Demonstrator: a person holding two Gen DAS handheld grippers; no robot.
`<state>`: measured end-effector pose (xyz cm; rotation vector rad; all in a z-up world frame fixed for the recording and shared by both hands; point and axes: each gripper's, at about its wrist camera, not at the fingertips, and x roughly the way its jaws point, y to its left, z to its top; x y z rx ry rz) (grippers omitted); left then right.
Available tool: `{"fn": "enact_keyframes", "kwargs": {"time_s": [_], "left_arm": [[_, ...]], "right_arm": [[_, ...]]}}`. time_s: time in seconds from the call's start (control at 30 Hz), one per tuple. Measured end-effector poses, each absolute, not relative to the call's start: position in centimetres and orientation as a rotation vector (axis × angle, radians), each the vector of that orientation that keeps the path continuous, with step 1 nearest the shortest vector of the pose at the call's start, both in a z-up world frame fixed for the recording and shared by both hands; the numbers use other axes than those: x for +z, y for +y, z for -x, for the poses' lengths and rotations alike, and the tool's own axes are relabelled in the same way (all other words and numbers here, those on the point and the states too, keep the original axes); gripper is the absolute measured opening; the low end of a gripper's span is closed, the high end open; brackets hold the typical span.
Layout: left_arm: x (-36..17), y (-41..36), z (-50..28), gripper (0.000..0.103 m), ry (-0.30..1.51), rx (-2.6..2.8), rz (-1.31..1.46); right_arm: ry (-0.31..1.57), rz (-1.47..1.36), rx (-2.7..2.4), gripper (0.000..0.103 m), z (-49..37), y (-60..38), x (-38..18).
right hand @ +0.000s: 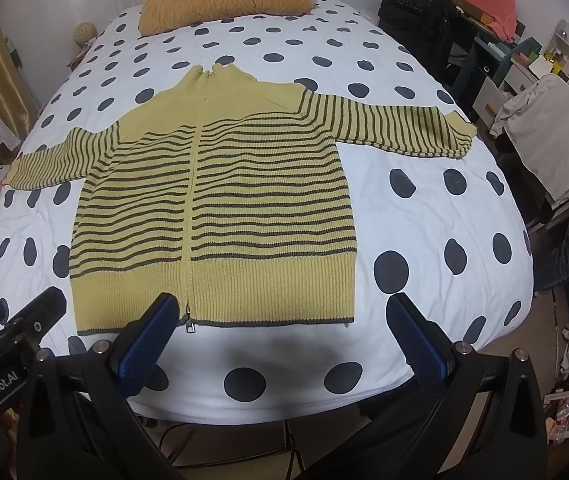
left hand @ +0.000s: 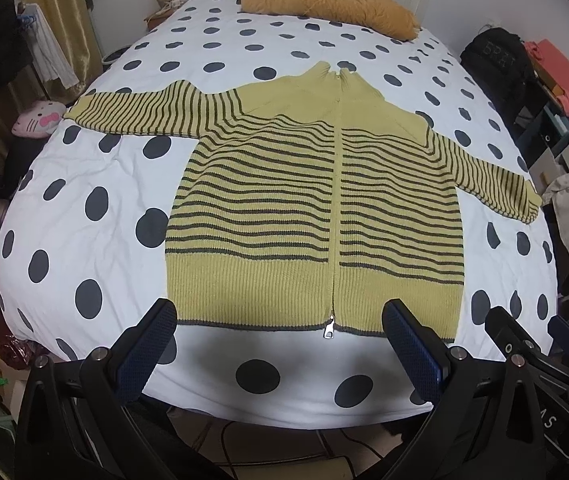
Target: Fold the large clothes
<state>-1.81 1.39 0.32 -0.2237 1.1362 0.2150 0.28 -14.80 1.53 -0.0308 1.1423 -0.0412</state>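
Note:
A yellow knit zip cardigan with dark stripes lies flat and face up on the bed, zipped, both sleeves spread out sideways, hem toward me. It also shows in the right wrist view. My left gripper is open and empty, hovering over the hem near the zip pull. My right gripper is open and empty over the hem's right part. The right gripper also shows at the right of the left wrist view, and the left gripper at the left of the right wrist view.
The bed has a white cover with dark dots. An orange pillow lies at its head. A black backpack and cluttered shelves stand to the right, a chair with cloth beside the bed, hanging clothes to the left.

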Motion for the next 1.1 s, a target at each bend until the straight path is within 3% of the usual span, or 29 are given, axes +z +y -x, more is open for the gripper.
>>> {"fn": "enact_keyframes", "kwargs": {"time_s": [0.5,1.1], "left_arm": [[-1.5,5.0,-7.7,0.102,1.186,0.232,0.220],[4.0,7.3,-9.9,0.102,1.244,0.243,0.232]], "right_arm": [[1.203,-0.040,-0.033,0.103,-8.9,-13.5,-1.3],[1.252,0.041,-0.042,0.103,-11.2,-11.5,4.0]]}}
